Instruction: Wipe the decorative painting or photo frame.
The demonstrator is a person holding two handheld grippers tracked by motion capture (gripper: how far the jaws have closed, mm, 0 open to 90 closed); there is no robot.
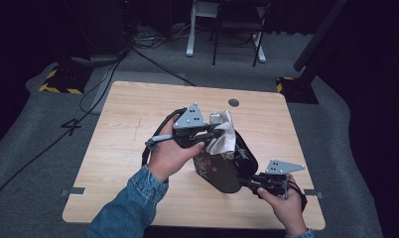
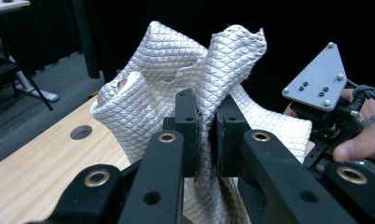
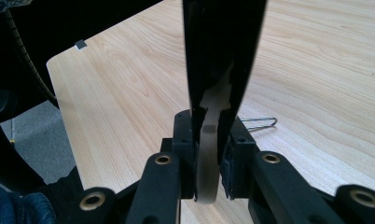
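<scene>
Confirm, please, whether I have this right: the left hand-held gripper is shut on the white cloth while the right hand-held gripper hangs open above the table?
Not quite. The right hand-held gripper is not open: the right gripper view shows it shut on the dark fan. The left hand-held gripper is indeed shut on the white cloth.

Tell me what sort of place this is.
Probably a lab or recording studio: a lone wooden table on grey carpet, black curtains around it, cables trailing across the floor, and hazard-striped stand bases.
</scene>
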